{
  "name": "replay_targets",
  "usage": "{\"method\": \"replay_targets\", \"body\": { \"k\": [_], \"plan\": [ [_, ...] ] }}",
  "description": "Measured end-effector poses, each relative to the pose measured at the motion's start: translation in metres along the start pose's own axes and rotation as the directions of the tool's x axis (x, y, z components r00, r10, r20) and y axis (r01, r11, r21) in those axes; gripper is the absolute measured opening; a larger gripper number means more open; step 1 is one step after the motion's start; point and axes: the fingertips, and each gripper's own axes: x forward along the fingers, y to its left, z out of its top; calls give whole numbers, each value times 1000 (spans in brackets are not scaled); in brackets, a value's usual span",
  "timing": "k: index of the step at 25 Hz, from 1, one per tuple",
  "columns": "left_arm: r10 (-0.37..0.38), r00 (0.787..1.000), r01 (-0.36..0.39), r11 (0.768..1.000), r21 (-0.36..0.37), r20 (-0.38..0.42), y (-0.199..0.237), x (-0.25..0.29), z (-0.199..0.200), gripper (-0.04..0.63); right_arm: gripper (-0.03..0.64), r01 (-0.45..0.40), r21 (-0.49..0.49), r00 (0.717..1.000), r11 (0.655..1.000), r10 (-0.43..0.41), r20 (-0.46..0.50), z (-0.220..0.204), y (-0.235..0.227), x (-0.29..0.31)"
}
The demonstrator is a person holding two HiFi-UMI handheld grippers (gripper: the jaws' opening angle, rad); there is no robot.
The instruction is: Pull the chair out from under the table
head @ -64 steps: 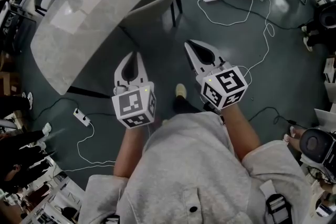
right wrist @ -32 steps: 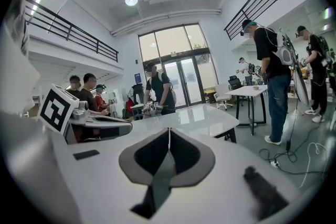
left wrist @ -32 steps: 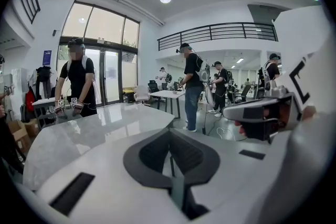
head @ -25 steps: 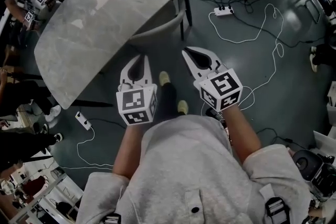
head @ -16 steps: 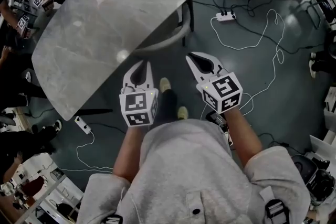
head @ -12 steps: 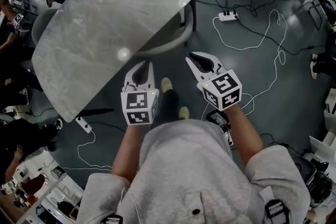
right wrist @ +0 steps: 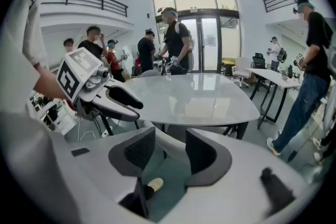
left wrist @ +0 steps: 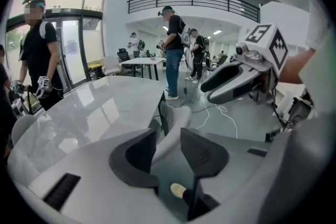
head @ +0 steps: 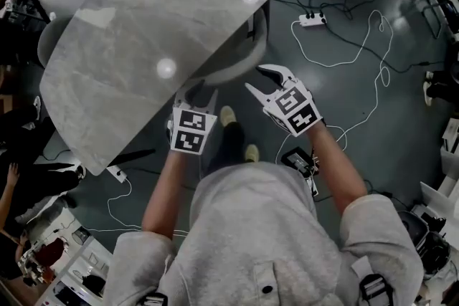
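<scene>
Jaws on your left gripper (head: pixel 201 91) and right gripper (head: pixel 259 79) have just been opening, released, with the chair (head: pixel 252 39) back lined up in both gaps, ungripped.

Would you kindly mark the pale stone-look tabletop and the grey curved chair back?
pale stone-look tabletop (head: pixel 136 39), head view, bare middle of the top.
grey curved chair back (head: pixel 247 57), head view, upper rim.

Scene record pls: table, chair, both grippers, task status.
table: grey-topped table, upper left in head view
chair: pale chair tucked under the table, curved back showing
left gripper: open, jaws just been opening; chair back ahead in the gap, not gripped
right gripper: open, jaws just been opening; nothing gripped
floor: power strip
status: chair not yet pulled out
</scene>
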Motion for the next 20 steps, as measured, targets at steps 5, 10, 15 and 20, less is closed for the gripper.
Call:
{"method": "replay_targets", "body": {
  "k": [5,10,15,20],
  "plan": [
    [-140,981,160,975,153,-135,0,36,-18,229,193,-95,-241,975,966,42,-218,-32,-2,43],
    [-245,925,329,899,288,-290,-8,64,-39,258,206,-247,-506,894,827,-7,-448,-68,-12,74],
    [-278,869,433,829,354,-410,-14,88,-58,262,207,-363,-536,830,762,2,-558,-81,-20,98],
    [-293,827,494,786,371,-480,-22,102,-70,261,207,-470,-578,760,667,-28,-650,-102,-30,113]
  ]
}}
